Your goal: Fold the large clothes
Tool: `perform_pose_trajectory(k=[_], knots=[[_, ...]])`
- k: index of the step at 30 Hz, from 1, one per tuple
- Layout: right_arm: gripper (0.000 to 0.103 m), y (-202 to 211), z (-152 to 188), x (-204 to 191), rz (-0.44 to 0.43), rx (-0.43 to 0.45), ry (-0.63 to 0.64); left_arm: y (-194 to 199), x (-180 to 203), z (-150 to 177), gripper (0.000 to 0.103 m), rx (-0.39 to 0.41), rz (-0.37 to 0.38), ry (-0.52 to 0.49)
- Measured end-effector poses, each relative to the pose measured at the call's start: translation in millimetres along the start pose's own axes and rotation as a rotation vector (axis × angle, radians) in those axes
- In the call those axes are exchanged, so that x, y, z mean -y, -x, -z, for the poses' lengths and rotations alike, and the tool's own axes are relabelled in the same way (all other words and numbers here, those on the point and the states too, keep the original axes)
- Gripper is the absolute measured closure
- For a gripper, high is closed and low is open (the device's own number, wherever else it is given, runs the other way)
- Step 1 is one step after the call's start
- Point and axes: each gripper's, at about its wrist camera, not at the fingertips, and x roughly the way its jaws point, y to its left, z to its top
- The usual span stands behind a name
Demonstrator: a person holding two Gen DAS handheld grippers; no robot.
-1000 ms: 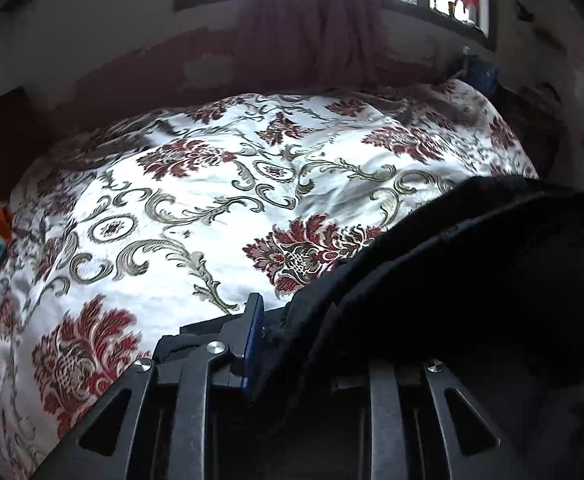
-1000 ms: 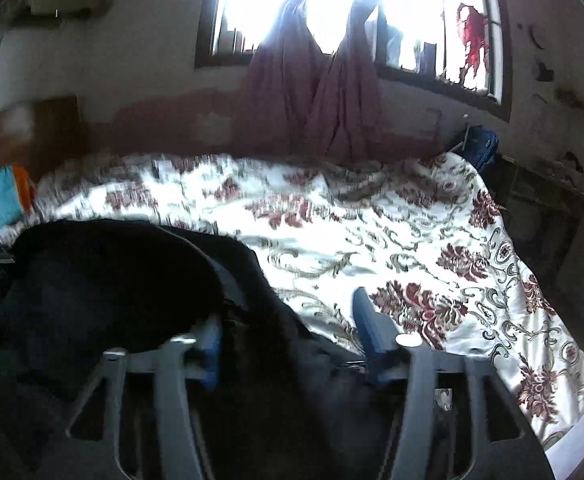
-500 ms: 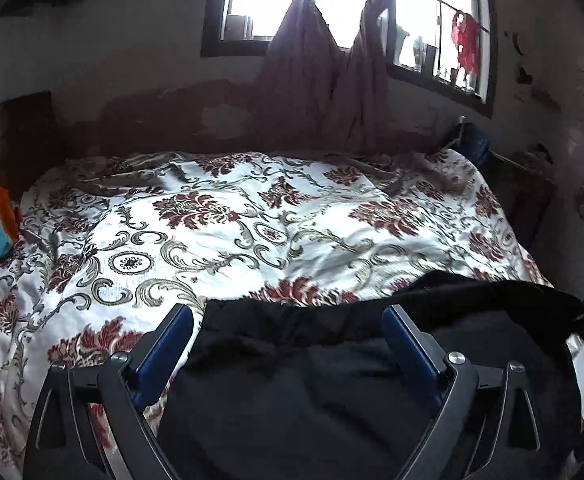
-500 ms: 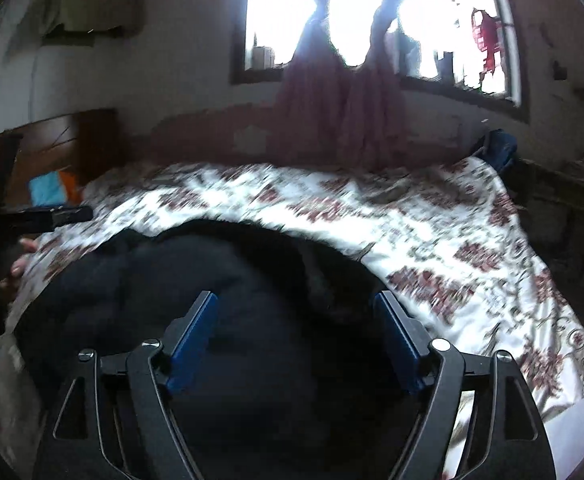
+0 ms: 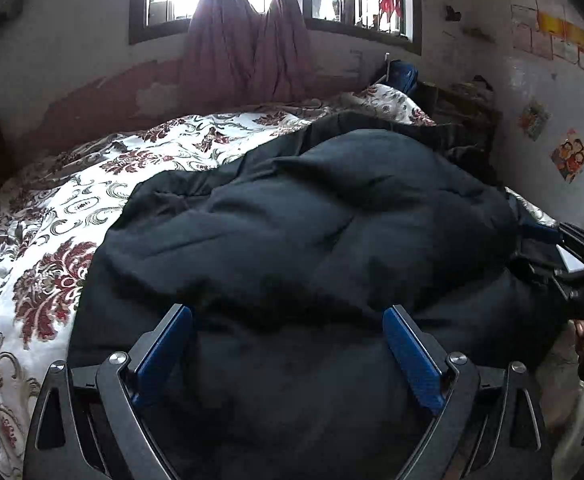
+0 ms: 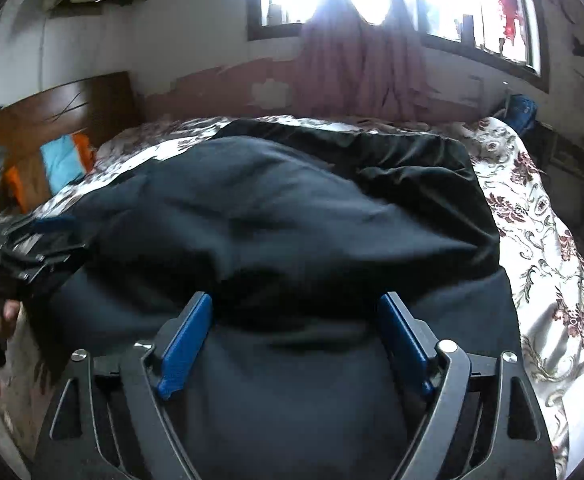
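Note:
A large dark navy garment (image 5: 312, 220) lies puffed up on the bed; it also fills the right wrist view (image 6: 283, 216). My left gripper (image 5: 287, 316) is open, its blue pads wide apart over the near part of the cloth, holding nothing. My right gripper (image 6: 296, 304) is open too, its blue pads wide apart over the near edge of the garment. The right gripper shows at the right edge of the left wrist view (image 5: 572, 256), and the left gripper at the left edge of the right wrist view (image 6: 39, 240). Cloth under the puffed part is hidden.
The bed has a white cover with red floral pattern (image 5: 63, 216), also seen at the right (image 6: 544, 248). A wooden headboard (image 6: 63, 116) with orange and blue cloth (image 6: 59, 160) stands at left. Pink curtains (image 5: 247, 48) hang under the window; a wall with stickers (image 5: 568, 156) is at right.
Both grippers opened and let go of the garment. The garment billowed forward and spread out over the bed, now covering much more of the cover.

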Motion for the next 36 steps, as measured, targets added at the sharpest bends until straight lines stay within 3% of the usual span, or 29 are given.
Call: perform_pose_trajectory(k=[6, 13, 17, 20, 23, 36], knots=[[0.022, -46, -33, 16, 0.100, -0.044, -0.030, -39, -11, -25, 0.000, 0.020, -0.065, 0.080], [0.022, -90, -62, 75, 0.106, -0.110, -0.299, -89, -27, -58, 0.000, 0.003, -0.087, 0.153], [0.021, -113, -53, 92, 0.069, -0.131, -0.384, -107, -48, -67, 0.000, -0.033, -0.060, 0.243], [0.020, -121, -38, 90, 0.049, -0.113, -0.400, -122, -60, -66, 0.000, -0.076, 0.008, 0.302], [0.019, -124, -32, 85, 0.048, -0.099, -0.400, -129, -58, -60, 0.000, -0.083, 0.034, 0.298], [0.018, -130, -27, 96, 0.027, -0.091, -0.422, -130, -50, -53, 0.000, -0.065, 0.020, 0.274]])
